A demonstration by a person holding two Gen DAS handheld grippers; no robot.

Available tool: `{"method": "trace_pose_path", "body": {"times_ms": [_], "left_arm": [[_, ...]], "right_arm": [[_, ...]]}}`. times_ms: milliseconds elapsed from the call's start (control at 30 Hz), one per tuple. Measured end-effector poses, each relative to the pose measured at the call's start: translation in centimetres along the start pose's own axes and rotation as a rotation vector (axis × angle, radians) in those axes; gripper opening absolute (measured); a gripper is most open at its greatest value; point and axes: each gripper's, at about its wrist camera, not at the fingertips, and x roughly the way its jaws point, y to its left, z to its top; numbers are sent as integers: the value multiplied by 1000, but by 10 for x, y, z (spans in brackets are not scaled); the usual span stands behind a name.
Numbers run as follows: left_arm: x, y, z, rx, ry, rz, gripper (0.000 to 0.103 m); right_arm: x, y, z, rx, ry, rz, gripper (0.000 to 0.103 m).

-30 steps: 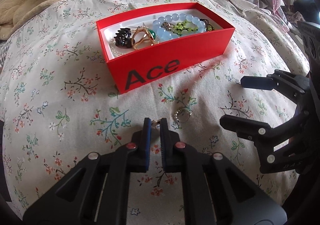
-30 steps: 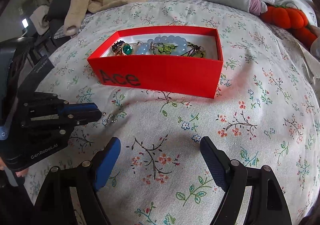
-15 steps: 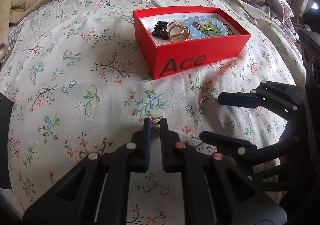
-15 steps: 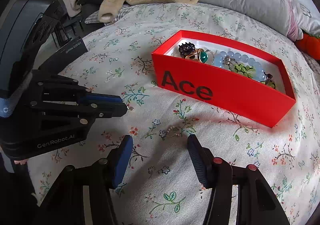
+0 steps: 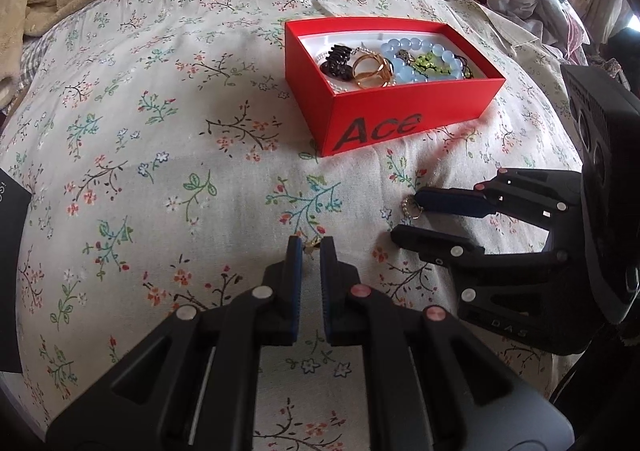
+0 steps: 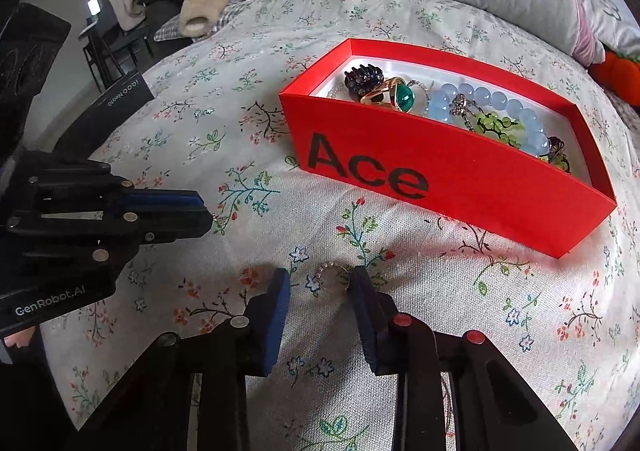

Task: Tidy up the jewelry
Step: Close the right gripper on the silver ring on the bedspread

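In the left wrist view, the left gripper [image 5: 308,245] has its fingers drawn close together, pinching a tiny gold-coloured piece of jewelry [image 5: 310,246] at the very tips; it is too small to name more exactly. At about two o'clock from those tips, a small beaded ring [image 5: 411,207] with pale stones around a thin band lies on the floral bedspread [image 5: 160,171], touching the tip of the far finger of the right gripper [image 5: 408,215], whose fingers are spread apart around it. Further up, at one o'clock, stands the red Ace box [image 5: 384,123], open-topped with a white lining, holding a dark clustered piece [image 5: 338,59], a gold ring [image 5: 370,71], a pale blue bead bracelet [image 5: 420,59] and a green beaded piece [image 5: 430,62]. In the right wrist view, the right gripper [image 6: 320,283] shows its blue-padded fingers held wide, and the beaded ring [image 6: 330,279] lies flat on the bedspread [image 6: 440,311] between them, just beside the right-hand fingertip [image 6: 358,283] and well apart from the left-hand one. At one o'clock sits the red Ace box [image 6: 440,171], containing a dark clustered piece [image 6: 362,79], a gold ring with a green stone [image 6: 394,95], the blue bead bracelet [image 6: 492,103] and the green beads [image 6: 498,127]. The left gripper [image 6: 208,213] reaches in from nine o'clock, fingers nearly closed.
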Motion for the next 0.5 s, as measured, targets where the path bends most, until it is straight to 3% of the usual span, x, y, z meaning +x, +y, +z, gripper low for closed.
{"method": "trace_pose_path", "body": {"times_ms": [267,500], "left_arm": [[2,2,1,-12,6,7,10],[2,2,1,-23,11,17,10]], "right_arm": [[-1,-11,1,59,11,0,13],[-3,-14,3,89,14,8,7]]}}
